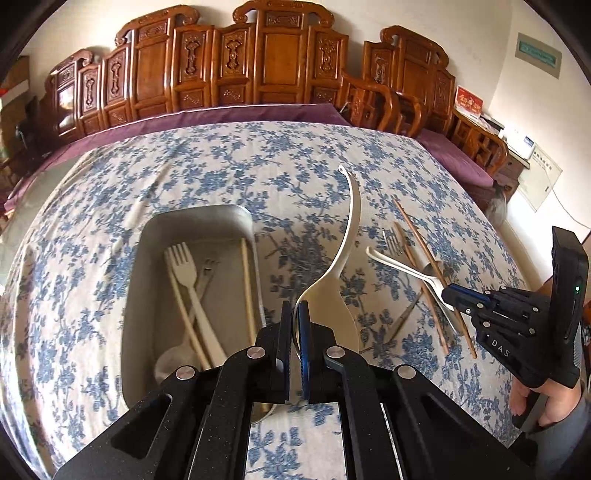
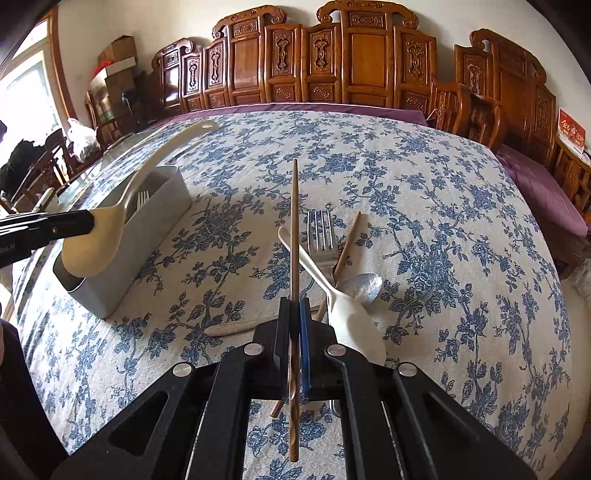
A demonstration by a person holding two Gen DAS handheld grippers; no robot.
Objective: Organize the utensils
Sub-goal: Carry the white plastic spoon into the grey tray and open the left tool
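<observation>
We see the grey bin (image 1: 147, 280) on the floral-cloth counter (image 1: 207, 166) holding a cream fork (image 1: 184, 266), a small metal fork (image 1: 207, 269) and pale chopsticks (image 1: 246, 280) — a spoon bowl shows at its near end. Our left tool (image 1: 294, 314) is clenched on the cream serving spoon (image 1: 332, 295), beside the bin. Our right tool (image 2: 294, 306) grips a brown chopstick (image 2: 294, 221) over the loose pile — a metal fork (image 2: 322, 236), a white spoon (image 2: 347, 317).

Carved wooden bench (image 2: 369, 62); white wall (image 1: 480, 22); bright window (image 2: 22, 103)
</observation>
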